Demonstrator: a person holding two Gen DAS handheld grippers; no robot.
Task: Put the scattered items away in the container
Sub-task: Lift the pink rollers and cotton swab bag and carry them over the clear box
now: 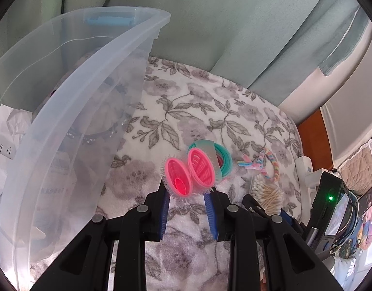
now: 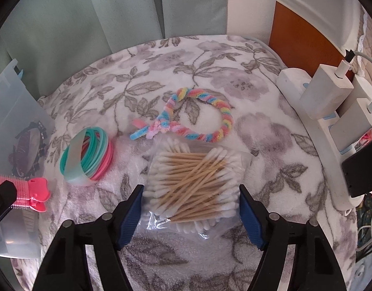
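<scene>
My left gripper (image 1: 189,192) is shut on a pair of pink hair rollers (image 1: 189,175) and holds them above the floral blanket, just right of the clear plastic container (image 1: 65,111). The rollers also show at the left edge of the right wrist view (image 2: 28,194). My right gripper (image 2: 190,191) is open, its fingers on either side of a clear bag of cotton swabs (image 2: 193,184), not closed on it. A stack of teal and pink bangles (image 2: 89,156) and a rainbow twisted pipe-cleaner loop (image 2: 200,116) lie on the blanket beyond.
The container holds crumpled paper (image 1: 9,131) and a dark beaded item. A white power strip with chargers (image 2: 331,111) lies along the right edge of the bed. A green curtain (image 2: 89,24) hangs behind. A black device with a green light (image 1: 331,208) sits at the right.
</scene>
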